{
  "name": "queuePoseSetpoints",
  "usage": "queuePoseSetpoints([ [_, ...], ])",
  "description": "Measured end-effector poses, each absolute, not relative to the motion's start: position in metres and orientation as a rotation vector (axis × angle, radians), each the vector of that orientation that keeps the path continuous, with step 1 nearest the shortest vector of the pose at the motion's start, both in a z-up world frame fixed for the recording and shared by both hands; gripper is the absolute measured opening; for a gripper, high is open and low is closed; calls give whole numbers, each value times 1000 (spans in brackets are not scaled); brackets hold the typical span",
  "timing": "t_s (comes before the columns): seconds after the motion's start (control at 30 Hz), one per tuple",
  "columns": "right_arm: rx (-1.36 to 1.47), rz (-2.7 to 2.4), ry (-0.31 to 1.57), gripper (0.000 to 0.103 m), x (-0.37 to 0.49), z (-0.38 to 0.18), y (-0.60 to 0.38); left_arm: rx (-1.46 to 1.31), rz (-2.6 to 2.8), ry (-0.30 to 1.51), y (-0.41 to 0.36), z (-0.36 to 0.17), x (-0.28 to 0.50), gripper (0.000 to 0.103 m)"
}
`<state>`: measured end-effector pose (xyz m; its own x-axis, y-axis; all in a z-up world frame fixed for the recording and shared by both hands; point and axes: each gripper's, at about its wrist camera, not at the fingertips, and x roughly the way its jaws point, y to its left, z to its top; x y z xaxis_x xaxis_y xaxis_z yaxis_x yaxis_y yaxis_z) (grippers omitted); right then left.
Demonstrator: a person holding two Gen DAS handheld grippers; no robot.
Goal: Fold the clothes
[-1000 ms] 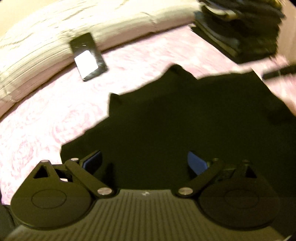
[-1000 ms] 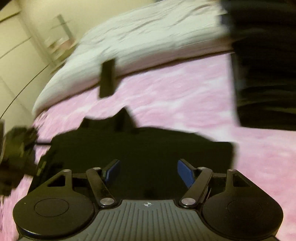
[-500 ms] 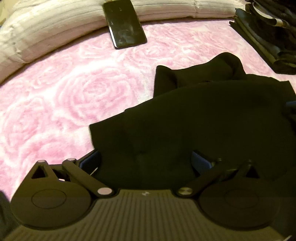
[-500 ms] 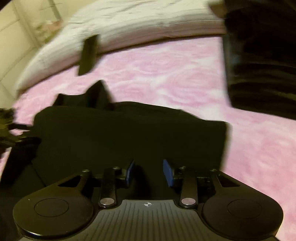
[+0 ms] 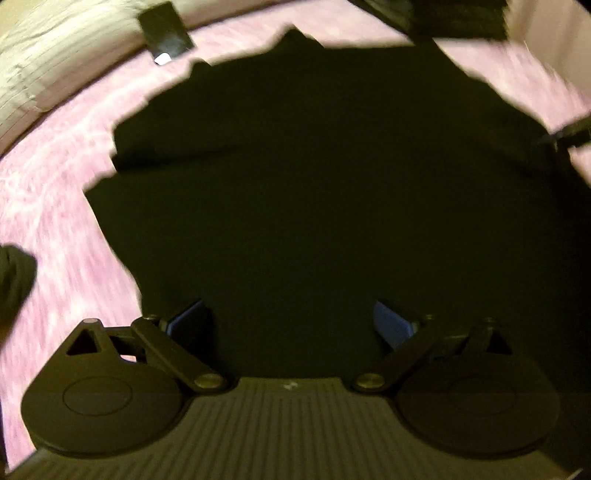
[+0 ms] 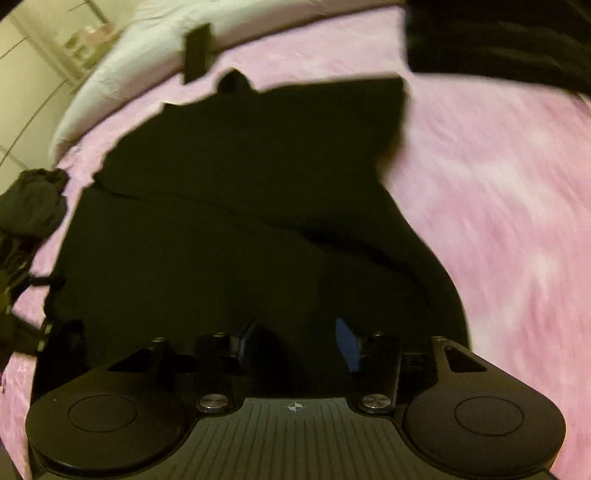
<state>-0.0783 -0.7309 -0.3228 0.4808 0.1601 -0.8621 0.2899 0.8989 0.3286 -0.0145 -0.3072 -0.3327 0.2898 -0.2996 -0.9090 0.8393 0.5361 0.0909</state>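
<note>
A black garment lies spread on the pink rose-patterned blanket, with a folded layer across its far part. My left gripper hovers over the garment's near left edge, wide open, with only flat cloth beneath it. In the right wrist view the same garment fills the middle. My right gripper is over its near right part and its jaws are opening. Black cloth shows in the gap between them, and the blue pads do not press on it.
A dark phone rests against the white duvet at the far edge. A stack of dark folded clothes sits at the far right. More dark clothing lies bunched at the left.
Both grippers have drawn back toward the near side, so the garment fills more of each view and the phone sits farther off. The right jaws narrowed, then widened again. The left stayed open.
</note>
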Motion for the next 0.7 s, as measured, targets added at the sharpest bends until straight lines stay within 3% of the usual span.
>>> queuePoseSetpoints([
  [0.03, 462, -98, 1080, 52, -88, -319, -732, 677, -836, 1005, -303, -335, -29, 95],
  [0.07, 447, -114, 1089, 69, -97, -316, -732, 707, -835, 1000, -298, -336, -41, 95],
  [0.13, 411, -145, 1113, 87, -116, -310, -732, 754, -835, 989, -287, -334, -65, 95],
  [0.47, 321, -246, 1252, 87, -216, -304, -703, 829, -945, 1013, -231, -325, -169, 96],
  [0.7, 224, -233, 1198, 87, -252, -274, -656, 815, -992, 977, -202, -318, -193, 96],
])
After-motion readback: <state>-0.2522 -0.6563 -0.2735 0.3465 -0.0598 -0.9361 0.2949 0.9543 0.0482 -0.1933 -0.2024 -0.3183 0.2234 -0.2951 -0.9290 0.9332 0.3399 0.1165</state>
